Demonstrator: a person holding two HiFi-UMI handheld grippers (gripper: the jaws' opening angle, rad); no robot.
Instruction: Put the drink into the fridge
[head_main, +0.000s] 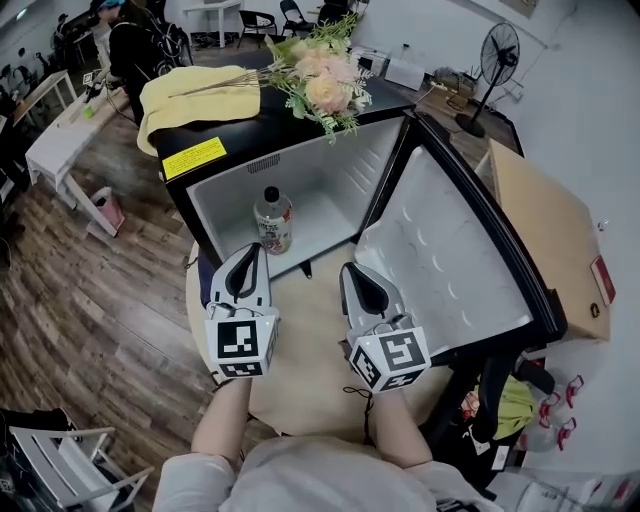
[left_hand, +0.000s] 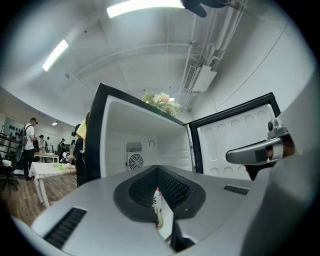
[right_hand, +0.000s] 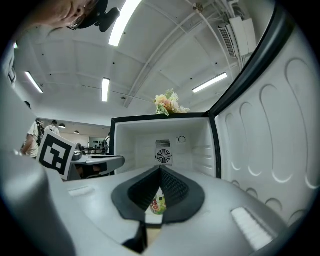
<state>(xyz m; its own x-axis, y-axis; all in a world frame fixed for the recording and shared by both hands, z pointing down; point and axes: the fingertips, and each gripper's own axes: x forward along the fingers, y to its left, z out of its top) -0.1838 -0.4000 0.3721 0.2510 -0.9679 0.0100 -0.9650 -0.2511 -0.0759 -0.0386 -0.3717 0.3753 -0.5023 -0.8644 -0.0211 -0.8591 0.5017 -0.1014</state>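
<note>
The drink, a clear bottle (head_main: 273, 218) with a dark cap and a printed label, stands upright inside the open black fridge (head_main: 340, 170), near its front left. The fridge door (head_main: 450, 260) is swung wide to the right. My left gripper (head_main: 256, 252) is shut and empty, its tips just in front of the bottle and apart from it. Beside it, in front of the fridge opening, my right gripper (head_main: 349, 270) is shut and empty too. In each gripper view, a slice of the bottle (left_hand: 161, 215) (right_hand: 157, 204) shows past the closed jaws.
A bunch of flowers (head_main: 320, 80) and a yellow towel (head_main: 195, 100) lie on top of the fridge. A cardboard box (head_main: 545, 230) stands behind the open door, with a floor fan (head_main: 495, 60) beyond it. The fridge rests on a round wooden table (head_main: 300, 380). People stand in the background at left.
</note>
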